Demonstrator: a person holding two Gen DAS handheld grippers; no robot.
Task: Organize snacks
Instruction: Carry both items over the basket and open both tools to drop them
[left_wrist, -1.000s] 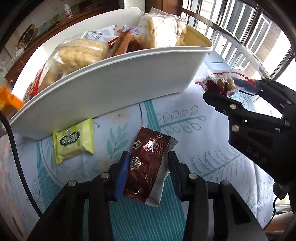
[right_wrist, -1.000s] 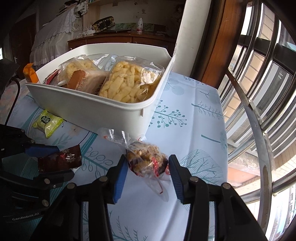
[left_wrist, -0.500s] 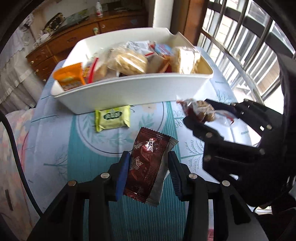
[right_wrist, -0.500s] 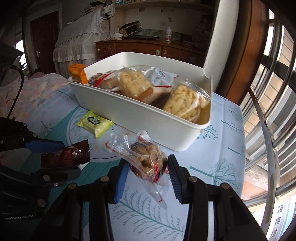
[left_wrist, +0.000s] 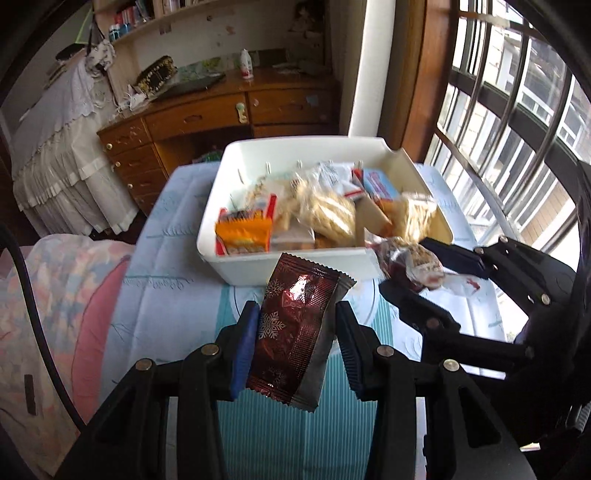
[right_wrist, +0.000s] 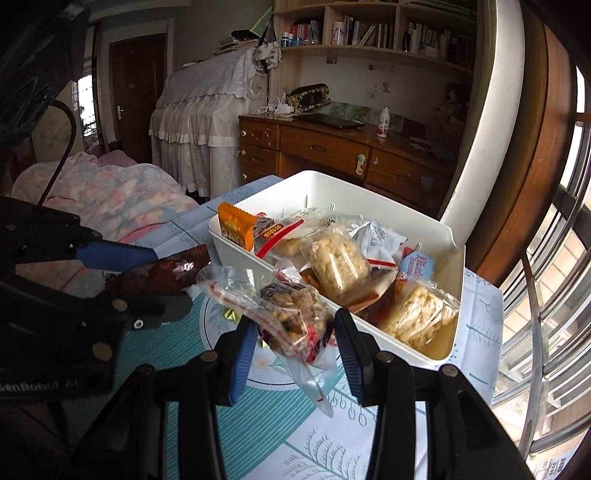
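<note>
Above table (left_wrist: 177, 295), near bin (left_wrist: 295, 258). Left gripper (left_wrist: 295, 343) pinching slick, crinkly wrapper (left_wrist: 295, 325) mid-body; right gripper (right_wrist: 295, 350) clamping soft, crushable bag (right_wrist: 291, 317).

Bin on table, both grippers in front of it

Bin (left_wrist: 295, 264) holds snack packs; wrapper (left_wrist: 295, 332) (left gripper (left_wrist: 293, 347)) left of bag (right_wrist: 295, 321) (right gripper (right_wrist: 295, 354)).

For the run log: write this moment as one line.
left tongs: shut on red wrapper | right tongs: shut on clear bag | bin: ahead
</note>
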